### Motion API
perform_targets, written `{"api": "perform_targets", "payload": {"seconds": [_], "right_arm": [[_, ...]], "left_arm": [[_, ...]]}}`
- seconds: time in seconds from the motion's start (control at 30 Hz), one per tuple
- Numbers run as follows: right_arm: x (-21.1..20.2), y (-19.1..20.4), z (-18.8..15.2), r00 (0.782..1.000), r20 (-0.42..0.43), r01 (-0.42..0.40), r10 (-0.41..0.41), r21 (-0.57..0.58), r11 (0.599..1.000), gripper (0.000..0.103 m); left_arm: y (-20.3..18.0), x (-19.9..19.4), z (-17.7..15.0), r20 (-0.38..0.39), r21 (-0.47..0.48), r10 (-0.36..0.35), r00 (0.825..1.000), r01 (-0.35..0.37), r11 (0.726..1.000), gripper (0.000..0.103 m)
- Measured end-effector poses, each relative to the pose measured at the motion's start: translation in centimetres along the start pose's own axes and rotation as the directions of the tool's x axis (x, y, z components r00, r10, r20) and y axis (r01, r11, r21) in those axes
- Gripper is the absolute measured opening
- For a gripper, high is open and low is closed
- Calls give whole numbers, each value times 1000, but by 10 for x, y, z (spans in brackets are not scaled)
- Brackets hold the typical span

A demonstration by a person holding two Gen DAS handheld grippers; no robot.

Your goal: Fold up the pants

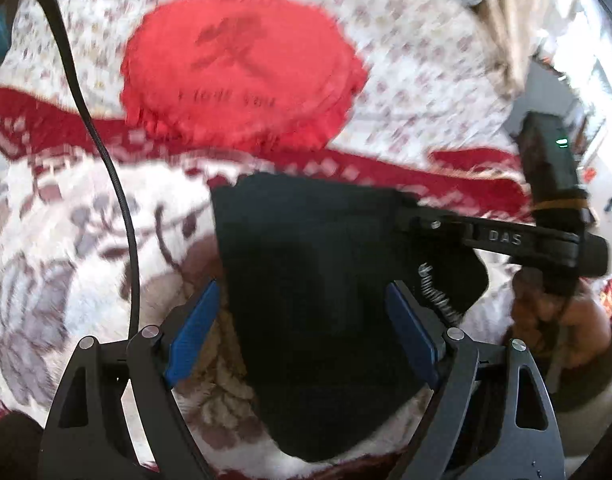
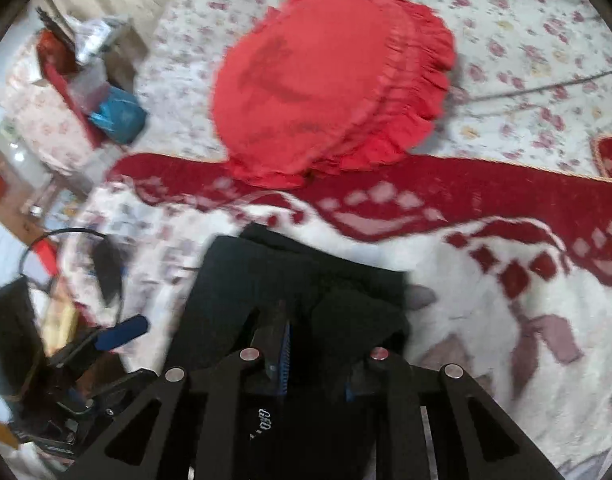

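Note:
The black pants (image 1: 306, 240) lie folded into a small dark block on a white and red blanket (image 1: 66, 240). My left gripper (image 1: 304, 334) hovers over their near part, wide open, its blue pads (image 1: 194, 332) on either side of the cloth and not pressing it. My right gripper (image 1: 401, 208) reaches in from the right to the block's far right corner. In the right wrist view my right gripper (image 2: 317, 360) is shut on a bunched fold of the pants (image 2: 274, 276), dark cloth filling the narrow gap between its pads. White lettering shows on the pants' edge.
A round red frilled cushion (image 1: 242, 68) (image 2: 329, 88) lies just beyond the pants on a flowered sheet (image 2: 505, 40). A black cable (image 1: 106, 160) hangs at the left. A blue bag (image 2: 118, 116) and clutter sit far left. A hand (image 1: 565, 312) holds the right gripper.

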State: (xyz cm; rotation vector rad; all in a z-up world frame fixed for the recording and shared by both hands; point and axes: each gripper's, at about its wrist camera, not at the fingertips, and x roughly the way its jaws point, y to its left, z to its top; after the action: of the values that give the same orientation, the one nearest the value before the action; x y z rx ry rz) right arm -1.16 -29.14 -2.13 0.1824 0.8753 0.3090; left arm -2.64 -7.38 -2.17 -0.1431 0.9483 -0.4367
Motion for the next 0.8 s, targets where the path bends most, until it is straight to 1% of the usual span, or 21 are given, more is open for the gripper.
{"api": "perform_targets", "payload": {"seconds": [0.03,0.07,0.1,0.13,0.17,0.2,0.27,0.3,0.37,0.4,0.47,0.53,0.6,0.67,0.7,0.73,0.77,0.8], "right_arm": [[7,-4,-2,1000,-7,12,-12,6,1000,19],[12,-10,-3,1000,-4,-3,3,33,999,21],[11,-16,-4,1000,2,-27,27,68,997,32],[8,-19,-4,1000,7,-28,28,90,996,47],[1,-21,-3,1000,18,-14,13,105,994,49],[-5,-21,-3,1000,30,-7,4,104,995,49],[-21,-17,0,998,55,26,-31,90,996,50],[-30,-12,1,997,73,30,-35,73,997,50],[-46,-2,2,994,107,11,-16,45,999,50],[-53,5,3,993,119,-11,8,26,1000,50],[-58,18,3,991,130,-36,37,-12,999,49],[-50,24,2,993,108,-34,39,-40,999,44],[-37,25,-1,996,74,-38,41,-47,998,41],[-19,18,-3,999,38,-30,32,-37,999,40],[-13,14,-4,1000,26,-14,15,-33,999,38],[-4,7,-4,1000,11,20,-20,-23,1000,38],[2,3,-5,999,0,33,-33,-14,999,38],[10,-6,-4,1000,-16,17,-17,11,1000,38]], "left_arm": [[1,11,-2,-35,-9,8,999,-8,1000,84],[2,21,-4,-64,-18,8,998,-9,1000,84],[3,27,-5,-85,-29,15,996,-18,999,84],[5,30,-5,-99,-39,23,995,-27,999,84],[6,30,-5,-102,-45,24,994,-29,999,84],[6,28,-5,-98,-48,28,995,-32,998,84],[5,24,-2,-83,-32,62,995,-65,997,84],[3,22,-2,-79,-25,75,994,-78,997,84],[1,18,2,-71,-22,89,993,-91,996,84],[-1,17,3,-68,-21,92,993,-94,995,84],[-4,17,7,-59,-16,104,993,-105,994,84],[-5,18,9,-55,-17,118,991,-119,993,84],[-5,23,12,-66,-20,135,989,-136,990,84],[-4,30,14,-77,-21,142,987,-144,989,84],[-3,33,15,-81,-20,144,986,-146,989,84],[-3,36,16,-85,-18,145,986,-147,989,84],[-2,40,18,-89,-16,141,986,-143,990,84],[-2,43,19,-94,-14,140,986,-142,990,84]]}}
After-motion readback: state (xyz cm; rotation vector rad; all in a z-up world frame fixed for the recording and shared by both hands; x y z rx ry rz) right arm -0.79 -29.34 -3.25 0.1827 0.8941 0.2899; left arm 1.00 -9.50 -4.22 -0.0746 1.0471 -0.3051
